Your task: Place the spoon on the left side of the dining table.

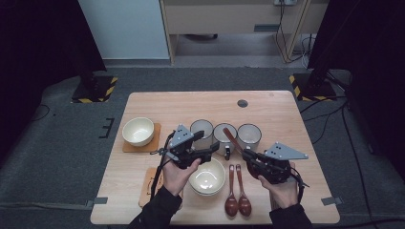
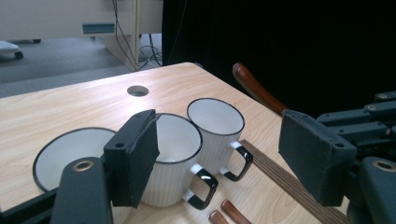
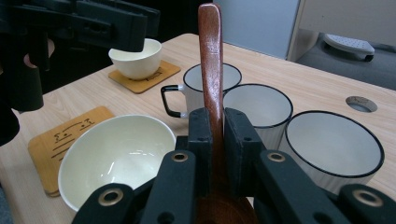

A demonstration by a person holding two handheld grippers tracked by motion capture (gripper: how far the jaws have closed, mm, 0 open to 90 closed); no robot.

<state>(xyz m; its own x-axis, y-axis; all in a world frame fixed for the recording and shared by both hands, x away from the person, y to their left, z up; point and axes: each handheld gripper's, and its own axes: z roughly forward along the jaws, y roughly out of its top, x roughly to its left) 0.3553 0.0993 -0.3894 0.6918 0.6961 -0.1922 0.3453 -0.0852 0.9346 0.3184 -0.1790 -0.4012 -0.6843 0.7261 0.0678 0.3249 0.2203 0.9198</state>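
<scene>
Right claw level — clamps wooden spoon upright.

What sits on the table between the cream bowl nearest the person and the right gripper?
Two wooden spoons lie side by side between the bowl and the right gripper, in the high view.

No readable words, brands or numbers. The wooden coaster beside the near bowl bears dark engraved marks, too small to make out.

Black tongs, grey triangular top plates, brass rivets, blk cables; dark sleeves.
</scene>
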